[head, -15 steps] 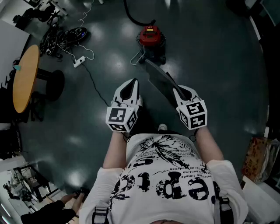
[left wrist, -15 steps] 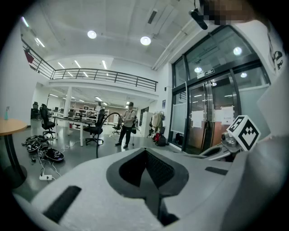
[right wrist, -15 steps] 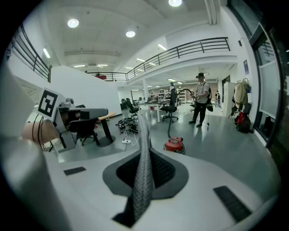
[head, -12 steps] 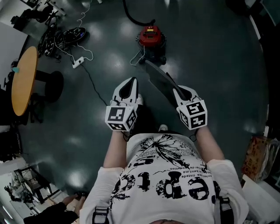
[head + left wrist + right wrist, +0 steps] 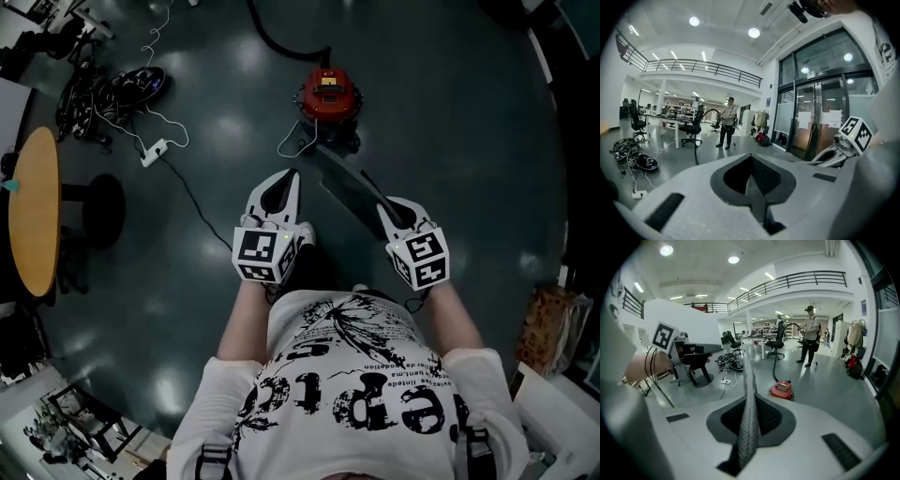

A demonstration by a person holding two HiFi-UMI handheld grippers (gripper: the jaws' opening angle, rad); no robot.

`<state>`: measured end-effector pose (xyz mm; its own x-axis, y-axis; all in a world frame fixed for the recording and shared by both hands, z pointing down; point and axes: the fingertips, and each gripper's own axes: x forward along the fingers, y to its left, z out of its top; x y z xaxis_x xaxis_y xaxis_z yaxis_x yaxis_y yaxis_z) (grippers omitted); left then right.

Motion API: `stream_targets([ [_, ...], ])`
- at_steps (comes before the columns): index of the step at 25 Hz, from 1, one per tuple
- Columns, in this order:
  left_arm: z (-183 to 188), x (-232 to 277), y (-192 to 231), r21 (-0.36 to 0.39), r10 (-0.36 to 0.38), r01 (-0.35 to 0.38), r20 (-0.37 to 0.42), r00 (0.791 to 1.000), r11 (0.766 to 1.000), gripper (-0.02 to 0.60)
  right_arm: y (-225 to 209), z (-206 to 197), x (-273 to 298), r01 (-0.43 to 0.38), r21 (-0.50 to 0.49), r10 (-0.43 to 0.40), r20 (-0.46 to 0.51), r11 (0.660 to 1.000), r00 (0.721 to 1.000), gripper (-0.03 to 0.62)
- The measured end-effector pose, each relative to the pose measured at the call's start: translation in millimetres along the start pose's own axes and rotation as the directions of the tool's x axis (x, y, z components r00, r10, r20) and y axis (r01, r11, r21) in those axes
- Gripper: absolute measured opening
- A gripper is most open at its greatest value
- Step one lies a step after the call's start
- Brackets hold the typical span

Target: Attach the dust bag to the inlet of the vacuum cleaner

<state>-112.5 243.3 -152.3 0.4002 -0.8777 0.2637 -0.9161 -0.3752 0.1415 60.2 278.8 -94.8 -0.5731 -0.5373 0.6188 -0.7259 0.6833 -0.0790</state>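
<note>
A dark, glossy floor [image 5: 469,141] fills the head view, seen steeply from above. A person in a white printed T-shirt [image 5: 352,394] stands on it, holding 2 grippers forward at waist height. At the far left is a round wooden worktop [image 5: 33,216], with tangled cables [image 5: 98,89] and a power strip [image 5: 150,152] beyond it.

The red vacuum cleaner [image 5: 328,94] sits on the floor ahead of the person, well apart from both grippers, its black hose [image 5: 272,37] running off the top edge. The dust bag [image 5: 342,183] is a dark, flat sheet slanting from the right gripper [image 5: 390,210] toward the vacuum cleaner. That gripper's jaws are clamped on the bag's near edge, probably so it can be carried flat and presented to the inlet. The left gripper [image 5: 285,186] has its jaws pressed together on nothing, likely kept free to steady the bag later.

Compared with 0.5 seconds ago, the vacuum cleaner appears lower in view and the worktop further left, suggesting the person is walking closer. Both grippers hold the same pose.
</note>
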Motion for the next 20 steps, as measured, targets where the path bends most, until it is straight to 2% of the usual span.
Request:
stream_targets([
  [3, 2, 30, 44, -0.029, -0.050, 0.049, -0.026, 0.998, 0.998, 0.003, -4, 21, 40, -0.004, -0.018, 0.004, -0.006, 1.000, 1.000, 0.023],
  [6, 1, 60, 73, -0.021, -0.114, 0.113, -0.056, 0.992, 0.993, 0.003, -11, 34, 74, 0.000, 0.003, 0.000, -0.007, 1.000, 1.000, 0.023],
  [12, -21, 113, 92, -0.098, -0.188, 0.182, -0.056, 0.981, 0.978, 0.003, -34, 18, 126, -0.019, 0.057, 0.021, -0.037, 0.998, 0.999, 0.023],
  [15, -32, 145, 97, -0.127, -0.196, 0.191, -0.029, 0.980, 0.973, 0.003, -53, 4, 151, -0.059, 0.055, 0.062, -0.051, 0.997, 0.997, 0.023],
  [17, -48, 172, 104, -0.130, -0.194, 0.187, -0.042, 0.980, 0.974, 0.003, -67, -3, 172, -0.095, 0.027, 0.096, -0.054, 0.995, 0.994, 0.023],
  [20, -83, 216, 120, -0.070, -0.177, 0.172, -0.070, 0.982, 0.983, 0.003, -89, -17, 216, -0.159, -0.017, 0.158, -0.042, 0.987, 0.987, 0.023],
])
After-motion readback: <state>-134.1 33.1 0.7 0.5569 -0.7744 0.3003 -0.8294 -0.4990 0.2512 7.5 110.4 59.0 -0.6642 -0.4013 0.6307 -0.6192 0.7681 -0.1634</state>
